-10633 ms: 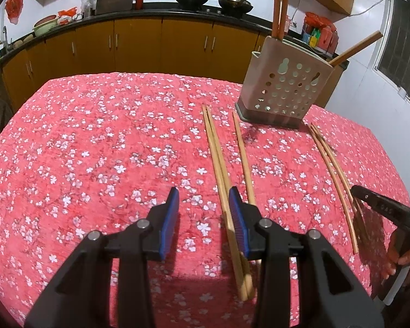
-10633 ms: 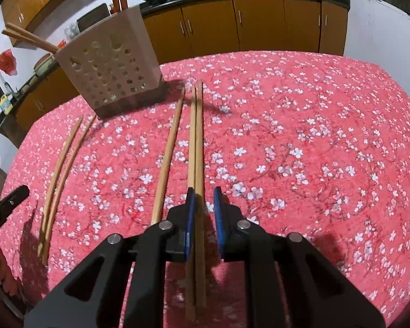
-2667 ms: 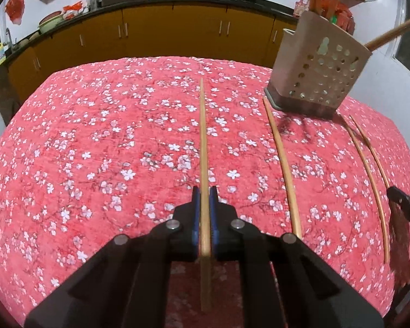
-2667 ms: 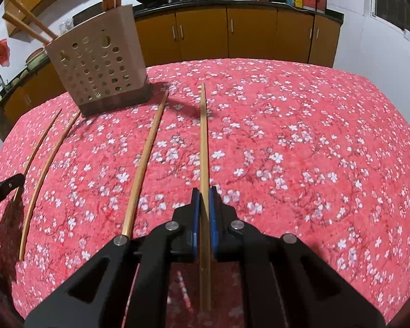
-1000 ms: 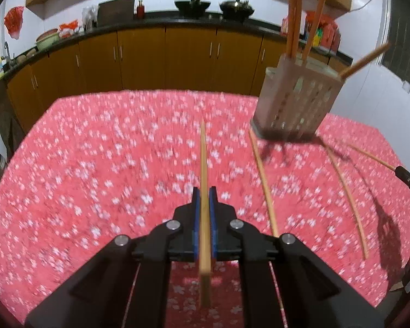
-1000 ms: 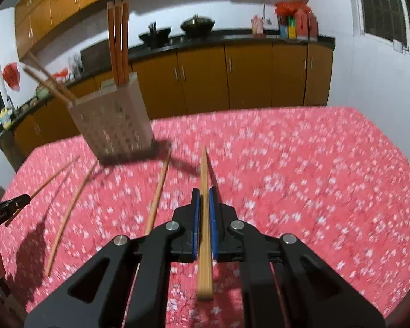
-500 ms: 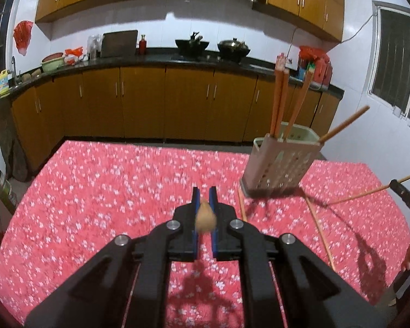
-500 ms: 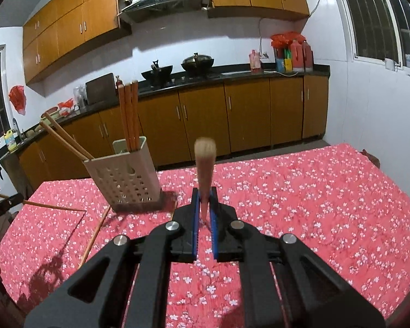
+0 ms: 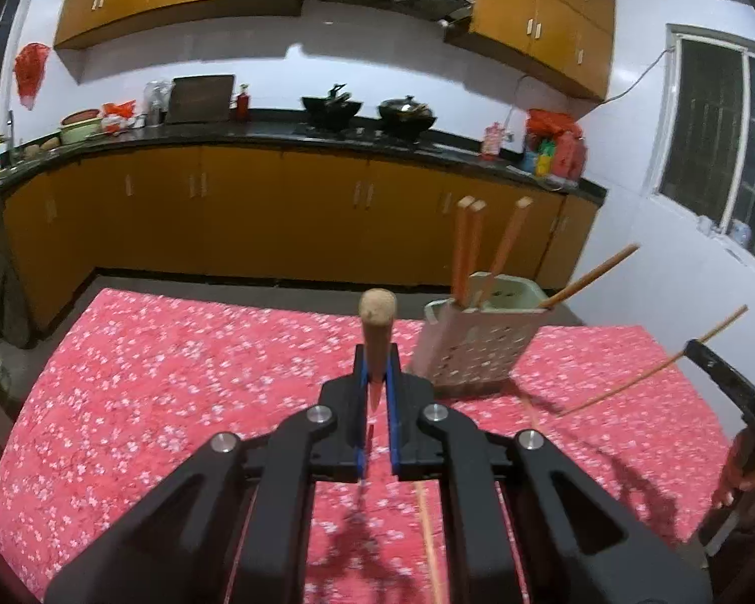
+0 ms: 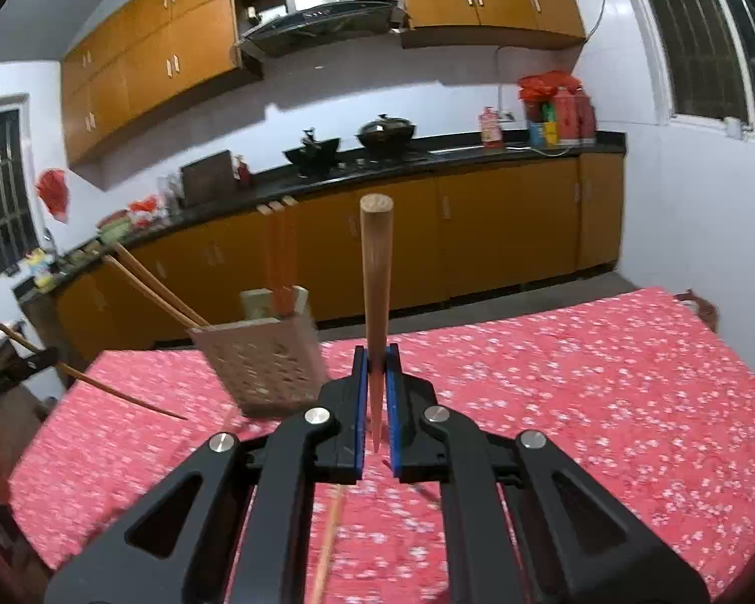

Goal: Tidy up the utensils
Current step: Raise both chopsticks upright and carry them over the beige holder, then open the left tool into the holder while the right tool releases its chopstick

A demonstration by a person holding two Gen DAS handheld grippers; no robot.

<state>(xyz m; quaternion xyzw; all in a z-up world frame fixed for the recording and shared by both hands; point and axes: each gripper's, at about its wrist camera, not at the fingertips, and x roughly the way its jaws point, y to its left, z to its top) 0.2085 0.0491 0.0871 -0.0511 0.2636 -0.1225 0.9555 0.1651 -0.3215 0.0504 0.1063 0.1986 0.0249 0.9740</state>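
Above table | left claw, right claw: one chopstick each | holder: four

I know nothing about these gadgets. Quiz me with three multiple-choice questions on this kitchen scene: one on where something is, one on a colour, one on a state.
1. Where does the perforated holder stand?
A. on the black counter
B. on the floor
C. on the red flowered tablecloth

2. What colour are the pads inside the tongs?
A. green
B. blue
C. yellow

3. What are the left tongs doing?
A. shut on a chopstick
B. wide open and empty
C. shut on a spoon

Answers:
1 C, its base rests on the cloth, in front of the cabinets.
2 B, blue strips line both inner faces.
3 A, the wooden stick is pinched between the pads and pokes out forward.
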